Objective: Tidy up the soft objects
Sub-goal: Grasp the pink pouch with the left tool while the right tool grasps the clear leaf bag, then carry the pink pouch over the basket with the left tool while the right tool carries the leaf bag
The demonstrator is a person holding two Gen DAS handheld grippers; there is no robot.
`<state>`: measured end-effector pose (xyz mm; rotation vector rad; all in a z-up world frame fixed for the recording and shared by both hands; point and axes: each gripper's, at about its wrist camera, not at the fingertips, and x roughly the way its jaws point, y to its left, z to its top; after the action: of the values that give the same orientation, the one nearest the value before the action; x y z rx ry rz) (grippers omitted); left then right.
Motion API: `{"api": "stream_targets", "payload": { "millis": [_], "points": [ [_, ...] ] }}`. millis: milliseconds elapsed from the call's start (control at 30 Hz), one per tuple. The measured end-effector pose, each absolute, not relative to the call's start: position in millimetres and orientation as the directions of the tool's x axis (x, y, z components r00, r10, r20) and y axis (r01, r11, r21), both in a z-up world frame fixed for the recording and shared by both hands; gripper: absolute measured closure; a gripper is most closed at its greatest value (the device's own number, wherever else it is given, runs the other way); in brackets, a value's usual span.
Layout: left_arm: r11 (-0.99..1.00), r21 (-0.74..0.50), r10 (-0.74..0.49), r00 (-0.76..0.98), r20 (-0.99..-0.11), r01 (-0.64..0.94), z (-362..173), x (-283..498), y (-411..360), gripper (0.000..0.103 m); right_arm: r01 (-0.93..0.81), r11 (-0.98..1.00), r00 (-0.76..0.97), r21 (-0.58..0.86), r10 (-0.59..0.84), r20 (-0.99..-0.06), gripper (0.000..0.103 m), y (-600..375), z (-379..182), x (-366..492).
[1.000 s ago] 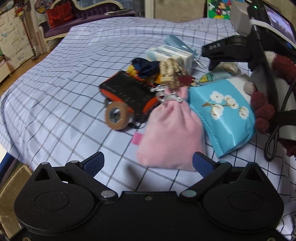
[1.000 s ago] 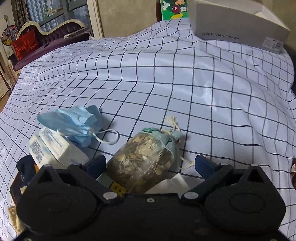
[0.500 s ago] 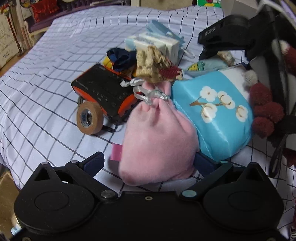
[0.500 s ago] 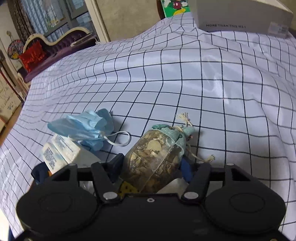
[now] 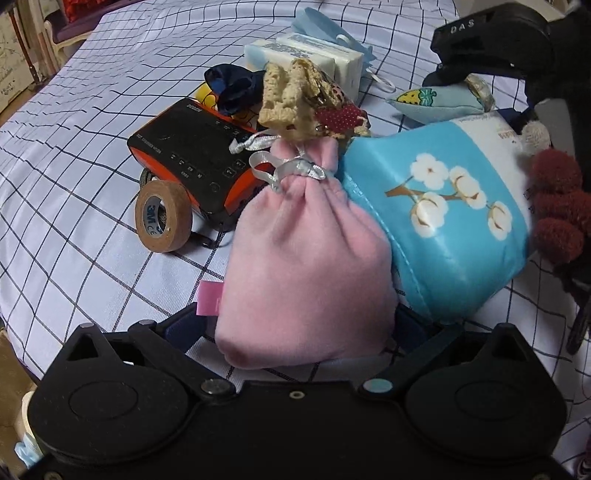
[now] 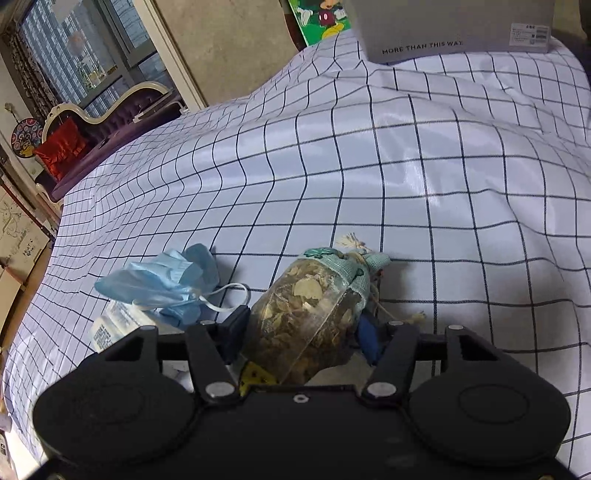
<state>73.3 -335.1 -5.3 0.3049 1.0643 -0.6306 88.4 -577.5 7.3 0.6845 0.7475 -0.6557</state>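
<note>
In the left wrist view a pink drawstring pouch [image 5: 306,266] lies on the checked bedsheet [image 5: 92,110], and my left gripper [image 5: 295,325] is closed against its bottom sides. A blue cotton-print pack [image 5: 450,206] leans on its right. A crochet piece [image 5: 291,99], a dark blue cloth [image 5: 236,86] and a strawberry pouch [image 5: 436,103] lie behind. In the right wrist view my right gripper [image 6: 301,332] is shut on a clear sachet of dried herbs [image 6: 310,314], held just above the sheet. A blue face mask [image 6: 166,280] lies to its left.
A black and orange device [image 5: 199,162] and a tape roll [image 5: 162,218] sit left of the pouch. A tissue pack [image 5: 306,55] lies at the back. A grey box [image 6: 454,29] stands at the far edge of the bed. The right gripper body [image 5: 491,40] shows at upper right.
My left gripper moved forward around the pink pouch and its fingers closed in on it. My right gripper closed on the herb sachet and lifted it slightly.
</note>
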Motion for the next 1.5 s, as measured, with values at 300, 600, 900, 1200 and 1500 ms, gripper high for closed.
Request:
{"api": "stream_targets", "payload": {
  "millis": [300, 600, 900, 1200, 1500],
  "points": [
    [0.777, -0.062, -0.372, 0.378, -0.848, 0.626, 6.0, 80.7, -331.1, 0.007, 0.738, 0.584, 0.576, 0.338, -0.283, -0.767, 0.044, -583.7, 7.1, 79.7],
    [0.748, -0.074, -0.405, 0.365, -0.838, 0.660, 9.6, 76.8, -332.0, 0.036, 0.750, 0.510, 0.615, 0.422, -0.302, -0.728, 0.044, -597.8, 9.5, 58.5],
    [0.780, -0.078, -0.376, 0.365, -0.852, 0.621, 19.7, 63.2, -297.2, 0.036, 0.826, 0.396, 0.559, 0.401, -0.481, -0.675, 0.044, -598.1, 25.9, 14.9],
    [0.821, -0.108, -0.340, 0.329, -0.881, 0.561, 33.0, 46.3, -246.7, 0.036, 0.940, 0.312, 0.315, 0.137, -0.644, -0.697, 0.044, -562.8, 29.8, -42.3],
    [0.903, -0.145, -0.286, 0.315, -0.905, 0.405, 35.9, 39.5, -171.8, 0.036, 0.904, 0.418, 0.324, 0.095, -0.522, -0.789, 0.044, -504.2, 44.1, -82.0]
  ]
}}
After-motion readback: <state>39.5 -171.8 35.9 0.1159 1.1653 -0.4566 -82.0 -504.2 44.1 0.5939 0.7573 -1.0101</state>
